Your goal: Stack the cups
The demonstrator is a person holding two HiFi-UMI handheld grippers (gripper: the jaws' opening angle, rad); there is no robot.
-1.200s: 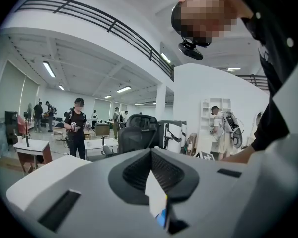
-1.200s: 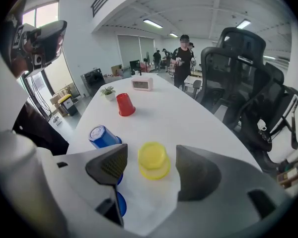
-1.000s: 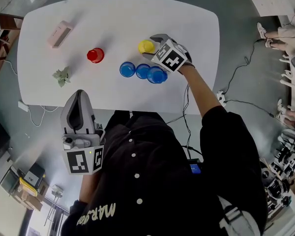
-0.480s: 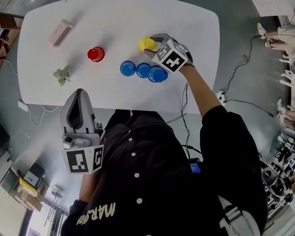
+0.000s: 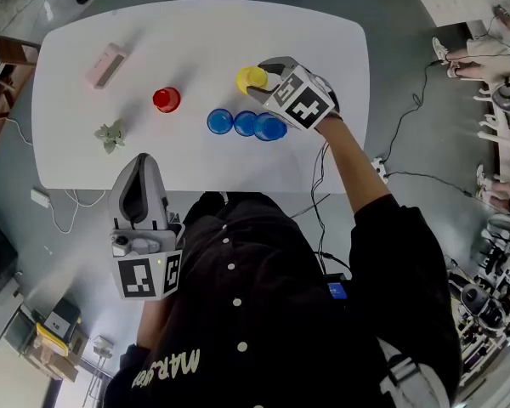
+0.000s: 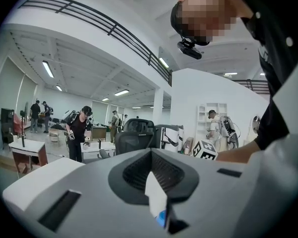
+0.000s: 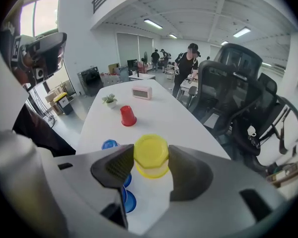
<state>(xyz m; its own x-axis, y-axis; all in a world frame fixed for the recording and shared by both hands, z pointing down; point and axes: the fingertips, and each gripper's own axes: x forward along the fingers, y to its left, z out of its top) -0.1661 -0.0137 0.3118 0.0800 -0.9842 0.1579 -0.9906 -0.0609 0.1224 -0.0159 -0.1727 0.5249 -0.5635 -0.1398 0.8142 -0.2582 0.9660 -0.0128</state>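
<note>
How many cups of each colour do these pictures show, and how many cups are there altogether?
Blue cups: 3
Red cup: 1
Yellow cup: 1
Total: 5

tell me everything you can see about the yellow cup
The yellow cup looks like smooth, glossy plastic. It is upside down: faceted flat base up, wider rim down. The fingers of the right gripper have just closed on its two sides and hold it. It seems to hang just above the white table, beyond the three blue cups and right of the red cup in the head view. Nothing else touches it.
</note>
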